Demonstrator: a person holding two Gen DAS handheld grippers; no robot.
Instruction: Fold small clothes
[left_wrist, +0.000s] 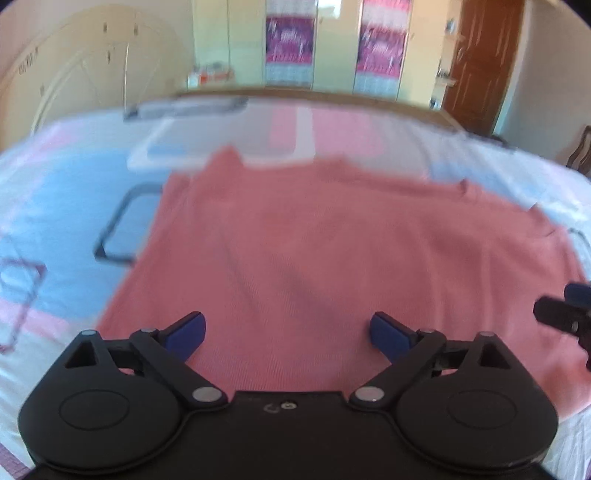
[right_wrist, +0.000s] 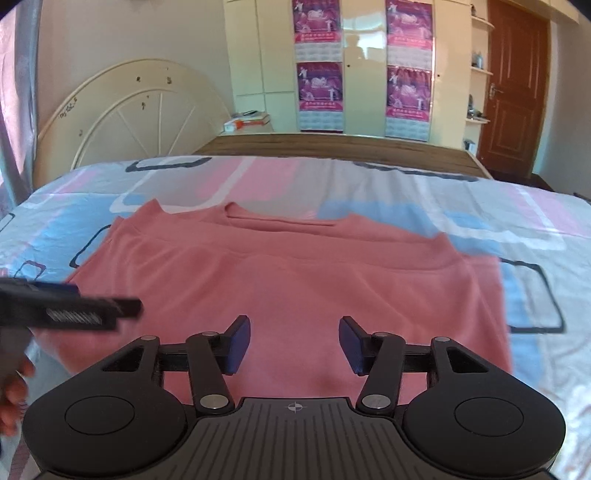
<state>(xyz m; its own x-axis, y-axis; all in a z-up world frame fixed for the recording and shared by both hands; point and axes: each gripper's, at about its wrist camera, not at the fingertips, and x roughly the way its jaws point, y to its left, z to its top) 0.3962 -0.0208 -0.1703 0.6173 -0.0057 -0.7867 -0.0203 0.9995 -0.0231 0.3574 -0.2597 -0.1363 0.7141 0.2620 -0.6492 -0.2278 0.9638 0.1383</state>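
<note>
A pink shirt (left_wrist: 314, 236) lies spread flat on the bed, its neckline at the far side; it also shows in the right wrist view (right_wrist: 295, 280). My left gripper (left_wrist: 288, 336) is open and empty, hovering over the shirt's near hem. My right gripper (right_wrist: 294, 343) is open and empty, over the near part of the shirt. The right gripper's tip shows at the right edge of the left wrist view (left_wrist: 565, 317). The left gripper shows from the side at the left of the right wrist view (right_wrist: 70, 306). The left wrist view is blurred.
The bed sheet (right_wrist: 480, 206) has pink, blue and white blocks. A cream headboard (right_wrist: 140, 107) stands at the far left, a wardrobe with posters (right_wrist: 369, 66) behind, a brown door (right_wrist: 513, 85) at the far right. The bed's wooden edge (right_wrist: 332, 146) runs along the far side.
</note>
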